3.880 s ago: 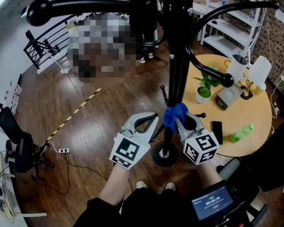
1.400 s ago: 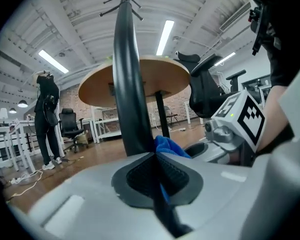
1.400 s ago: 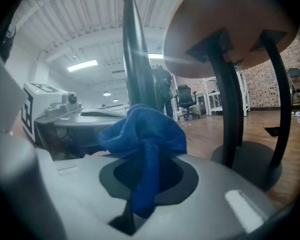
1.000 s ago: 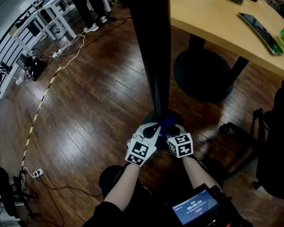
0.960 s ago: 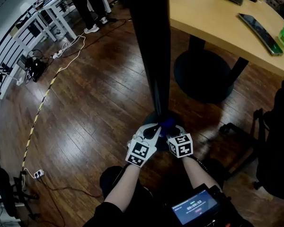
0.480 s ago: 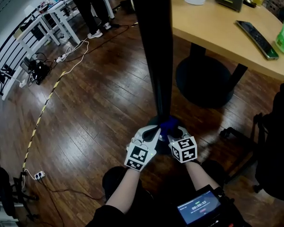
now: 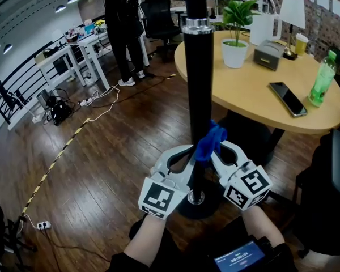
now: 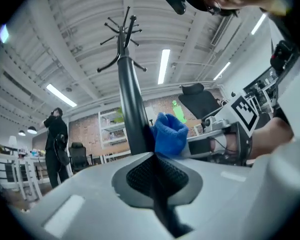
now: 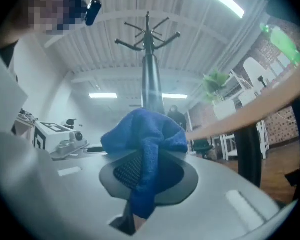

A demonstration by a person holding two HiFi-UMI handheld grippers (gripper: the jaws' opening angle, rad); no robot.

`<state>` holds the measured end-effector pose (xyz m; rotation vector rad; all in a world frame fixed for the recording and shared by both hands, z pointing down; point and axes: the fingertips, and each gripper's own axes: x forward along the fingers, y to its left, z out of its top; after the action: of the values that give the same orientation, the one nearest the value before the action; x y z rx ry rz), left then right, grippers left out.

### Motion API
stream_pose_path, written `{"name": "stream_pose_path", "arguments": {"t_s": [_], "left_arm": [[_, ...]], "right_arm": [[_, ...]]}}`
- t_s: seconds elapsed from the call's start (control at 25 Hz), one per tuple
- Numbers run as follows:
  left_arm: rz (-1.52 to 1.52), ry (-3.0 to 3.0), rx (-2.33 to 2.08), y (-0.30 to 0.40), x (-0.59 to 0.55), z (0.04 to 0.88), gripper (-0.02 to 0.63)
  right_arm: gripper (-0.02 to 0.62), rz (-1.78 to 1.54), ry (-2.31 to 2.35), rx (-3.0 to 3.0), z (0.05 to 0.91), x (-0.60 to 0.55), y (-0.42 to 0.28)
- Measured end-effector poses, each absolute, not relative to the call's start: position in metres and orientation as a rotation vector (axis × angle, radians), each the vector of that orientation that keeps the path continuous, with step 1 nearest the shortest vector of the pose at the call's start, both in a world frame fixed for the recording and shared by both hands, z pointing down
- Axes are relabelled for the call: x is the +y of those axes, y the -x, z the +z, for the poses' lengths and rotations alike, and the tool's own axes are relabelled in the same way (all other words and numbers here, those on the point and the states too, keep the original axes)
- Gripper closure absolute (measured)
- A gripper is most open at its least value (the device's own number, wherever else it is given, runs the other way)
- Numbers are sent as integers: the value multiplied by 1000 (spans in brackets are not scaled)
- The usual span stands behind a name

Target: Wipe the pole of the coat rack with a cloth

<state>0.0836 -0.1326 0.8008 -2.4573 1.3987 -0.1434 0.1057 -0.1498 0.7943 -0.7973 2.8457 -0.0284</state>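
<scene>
My left tool [image 7: 188,156] and right tool [image 7: 214,152] have light grey plastic bodies with black textured pads [image 8: 145,176]. Each carries a white cube with black square markers [image 7: 158,196]. My black sleeve [image 7: 120,263] ends above the forearm.

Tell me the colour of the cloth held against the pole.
Blue. The cloth shows best in the right gripper view.

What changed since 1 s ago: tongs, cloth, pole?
The left tongs and right tongs rose from the base up the pole, taking the blue cloth along it. Unchanged: cloth clamped in right tongs, left tongs shut and empty.
</scene>
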Motion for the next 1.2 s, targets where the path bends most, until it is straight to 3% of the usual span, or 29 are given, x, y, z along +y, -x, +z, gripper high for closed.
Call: {"name": "stream_pose_path", "arguments": {"t_s": [0.36, 0.56, 0.88, 1.2], "left_arm": [[41, 2256, 1372, -79, -122, 625, 606], [32, 2112, 1344, -71, -114, 576, 606], [-4, 2147, 1356, -76, -120, 603, 606], [-132, 2240, 1394, -89, -128, 712, 606]], "right_arm": [[545, 166, 652, 2641, 614, -136, -100], [546, 154, 564, 2604, 566, -128, -91], [551, 292, 687, 2658, 591, -129, -94], [551, 330, 931, 2786, 707, -142, -103]]}}
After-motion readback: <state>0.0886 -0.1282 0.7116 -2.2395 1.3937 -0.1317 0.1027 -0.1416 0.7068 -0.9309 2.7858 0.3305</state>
